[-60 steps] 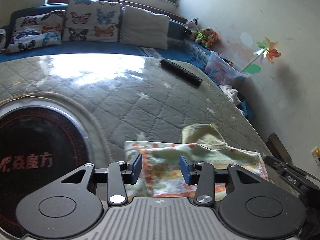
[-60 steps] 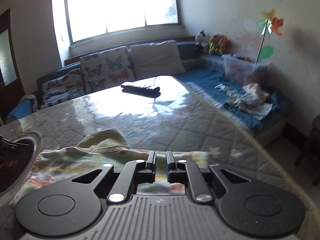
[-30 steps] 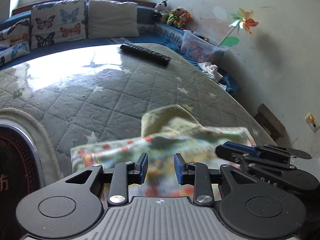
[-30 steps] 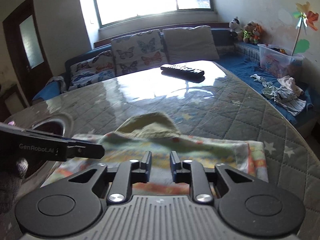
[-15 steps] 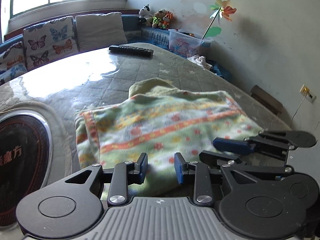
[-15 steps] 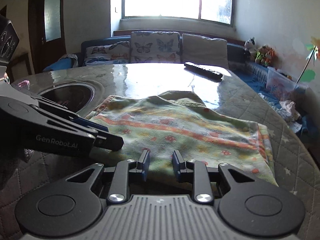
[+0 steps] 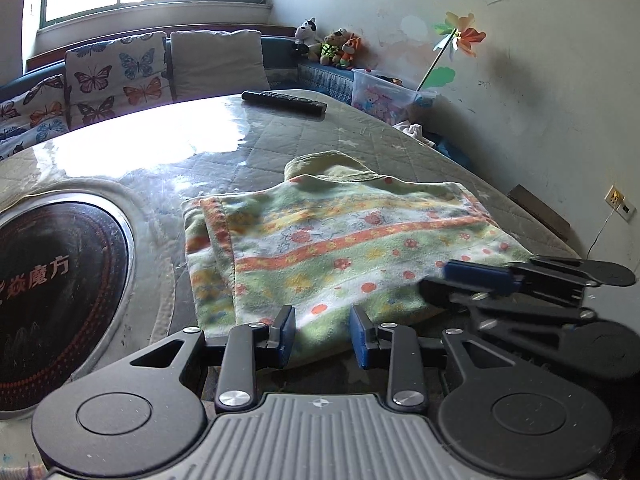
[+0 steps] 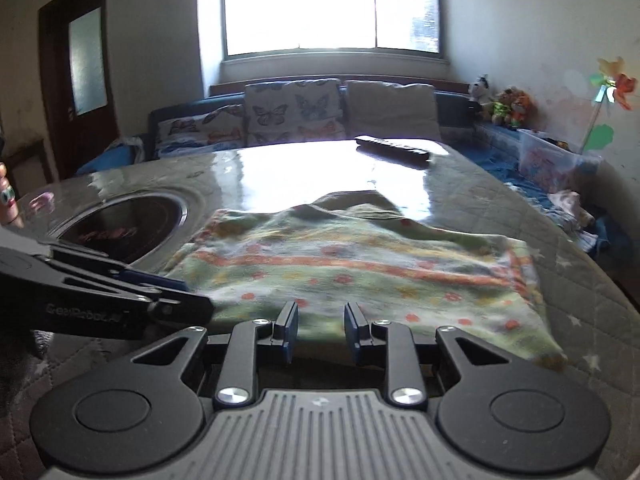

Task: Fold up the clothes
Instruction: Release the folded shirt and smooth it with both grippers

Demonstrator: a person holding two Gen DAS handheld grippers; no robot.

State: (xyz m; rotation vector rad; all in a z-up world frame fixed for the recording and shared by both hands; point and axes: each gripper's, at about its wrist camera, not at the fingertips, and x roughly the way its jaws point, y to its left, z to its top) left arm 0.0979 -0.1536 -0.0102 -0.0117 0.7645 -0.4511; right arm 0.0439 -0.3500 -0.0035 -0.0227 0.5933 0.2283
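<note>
Both grippers, left gripper (image 7: 322, 330) and right gripper (image 8: 321, 330), are hovering with jaws parted and empty, the floral fleece garment (image 7: 340, 240) lying doubled just ahead of them on the quilted table (image 7: 320, 136); whether another fold is due is unclear.

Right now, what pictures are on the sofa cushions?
Colourful butterflies on the cushions, clearest in the left wrist view.

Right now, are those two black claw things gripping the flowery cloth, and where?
Neither holds anything. The left gripper and right gripper both have their fingers apart at the near edge of the folded flowery garment, which lies flat on the table.
</note>
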